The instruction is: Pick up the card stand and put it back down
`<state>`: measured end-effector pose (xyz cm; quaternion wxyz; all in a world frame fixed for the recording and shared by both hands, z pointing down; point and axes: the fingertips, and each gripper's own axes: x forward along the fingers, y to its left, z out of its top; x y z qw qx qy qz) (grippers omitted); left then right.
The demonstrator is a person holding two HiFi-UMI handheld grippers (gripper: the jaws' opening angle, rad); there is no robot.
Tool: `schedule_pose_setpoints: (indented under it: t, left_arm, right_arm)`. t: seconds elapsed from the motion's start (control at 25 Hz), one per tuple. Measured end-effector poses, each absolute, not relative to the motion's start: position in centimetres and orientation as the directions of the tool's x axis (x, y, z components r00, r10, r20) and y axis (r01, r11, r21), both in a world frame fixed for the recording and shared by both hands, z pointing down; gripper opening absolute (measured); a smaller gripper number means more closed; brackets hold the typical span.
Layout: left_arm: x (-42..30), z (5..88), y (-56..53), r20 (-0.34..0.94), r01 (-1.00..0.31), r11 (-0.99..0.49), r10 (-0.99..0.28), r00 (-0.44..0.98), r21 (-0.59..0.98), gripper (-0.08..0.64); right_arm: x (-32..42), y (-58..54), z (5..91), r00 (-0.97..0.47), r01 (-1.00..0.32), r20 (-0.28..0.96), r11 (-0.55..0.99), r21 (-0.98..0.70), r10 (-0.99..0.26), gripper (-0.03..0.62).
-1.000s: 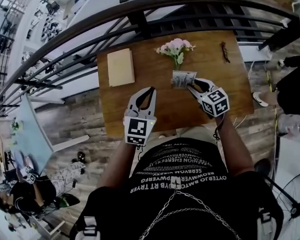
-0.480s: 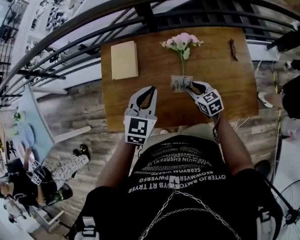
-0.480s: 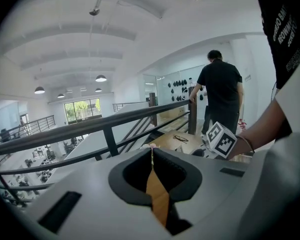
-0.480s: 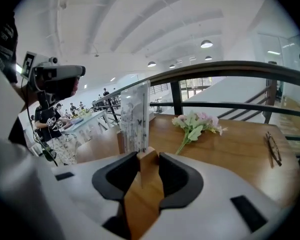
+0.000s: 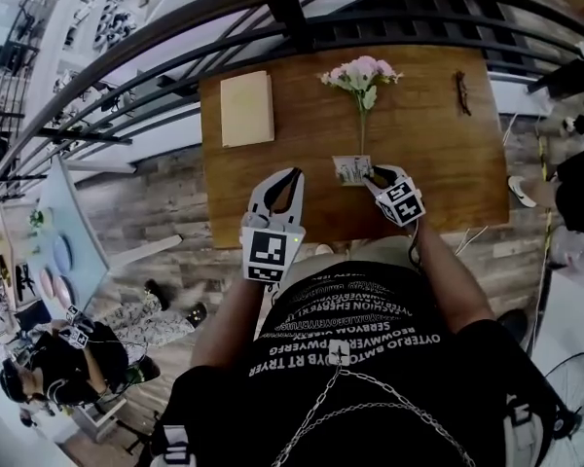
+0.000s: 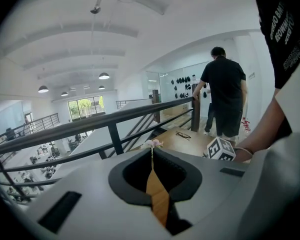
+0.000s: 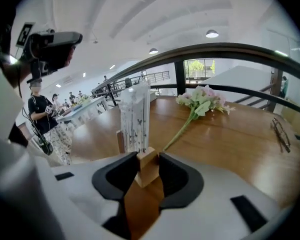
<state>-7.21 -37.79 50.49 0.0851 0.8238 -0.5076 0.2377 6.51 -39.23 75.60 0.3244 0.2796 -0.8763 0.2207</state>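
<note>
Card stand: clear upright card in a wooden base, mid-table, contact with the wood not discernible. The base is clamped between the jaws of the right tool, which slants down toward 11 o'clock from a forearm entering at 5 o'clock. Left tool: jaws together, empty, aimed at 12 o'clock over the near edge, at 8 o'clock of the stand. Flowers lie at 12 o'clock of the stand, tan book at 10, glasses at 2.

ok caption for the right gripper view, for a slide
Right gripper clamps the card stand by its wooden base; pink flowers lie on the table behind.
</note>
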Motion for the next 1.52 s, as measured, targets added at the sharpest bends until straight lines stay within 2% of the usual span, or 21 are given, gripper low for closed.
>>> schedule_pose_setpoints:
  t: [0.48,0.52,0.6,0.72,0.84,0.92,1.04,1.08,1.52]
  left_arm:
    - [-8.4,49.3,-34.0,0.466,-0.896,-0.433,-0.816,0.342,-0.101,0.035]
    - [-8.6,49.1,-33.5,0.461,-0.899,-0.427,-0.821,0.338,-0.101,0.035]
    - [-9.3,48.4,-32.5,0.448,-0.905,-0.414,-0.831,0.33,-0.1,0.035]
    - [-10.3,47.7,-31.4,0.422,-0.91,-0.408,-0.839,0.342,-0.075,0.035]
    - [-10.9,47.3,-30.1,0.389,-0.906,-0.421,-0.843,0.371,-0.049,0.035]
    - [-11.2,46.6,-29.4,0.358,-0.902,-0.429,-0.85,0.387,-0.046,0.034]
    - [-11.4,45.1,-28.5,0.304,-0.887,-0.46,-0.851,0.428,-0.037,0.029]
    - [-11.4,44.7,-28.0,0.293,-0.88,-0.474,-0.846,0.446,-0.029,0.029]
    - [-10.6,42.0,-24.1,0.212,-0.821,-0.571,-0.803,0.557,-0.003,0.029]
  right_arm:
    - [6.7,-37.0,78.0,-0.575,-0.588,0.744,0.804,-0.088,-0.339,0.156]
    - [6.9,-36.8,78.1,-0.568,-0.584,0.75,0.808,-0.077,-0.339,0.163]
    - [7.2,-36.0,77.6,-0.55,-0.582,0.766,0.811,-0.066,-0.332,0.215]
    - [8.3,-36.1,75.4,-0.528,-0.641,0.747,0.767,-0.038,-0.404,0.238]
    - [9.8,-36.5,71.9,-0.528,-0.729,0.664,0.684,-0.033,-0.53,0.236]
    - [10.7,-36.0,68.4,-0.526,-0.772,0.594,0.635,-0.031,-0.609,0.192]
    - [12.2,-34.5,62.9,-0.489,-0.818,0.491,0.575,0.029,-0.721,0.051]
    - [12.3,-33.7,61.3,-0.485,-0.825,0.466,0.564,0.036,-0.74,0.032]
    - [12.2,-24.3,47.2,-0.464,-0.851,0.336,0.517,0.085,-0.82,0.014]
